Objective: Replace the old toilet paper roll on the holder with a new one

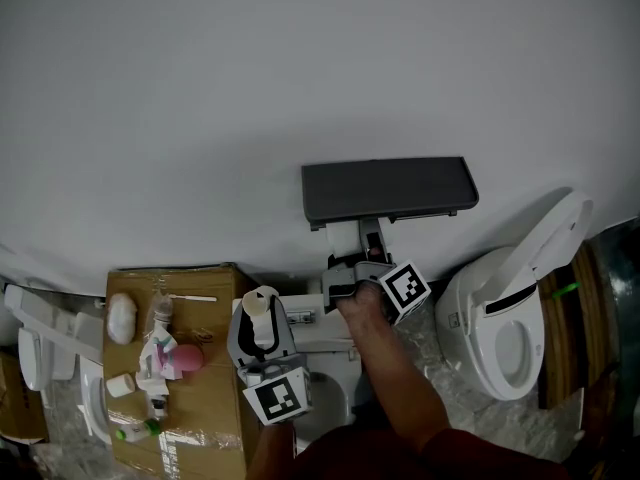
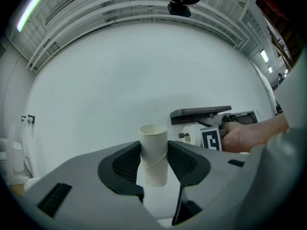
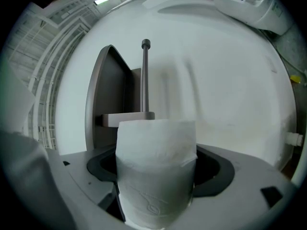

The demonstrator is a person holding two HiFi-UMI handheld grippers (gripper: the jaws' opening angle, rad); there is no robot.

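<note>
White wall [image 1: 300, 68] is bearing the holder [image 3: 108, 99]; the right gripper [image 3: 156, 171] is gripping a full toilet paper roll [image 3: 156, 147] in its jaws, the left gripper [image 2: 155, 163] an empty cardboard tube [image 2: 153, 140].

Rig look from my end: left gripper [image 2: 153, 161] has grey moulded shell, black mesh-textured pads [image 2: 125, 163]. Right gripper [image 3: 156, 174] same grey shell, black jaw liners. Left marker cube [image 1: 277, 396] and right marker cube [image 1: 405, 288] white with black squares. Dark red sleeve [image 1: 420, 458], forearm bare.
</note>
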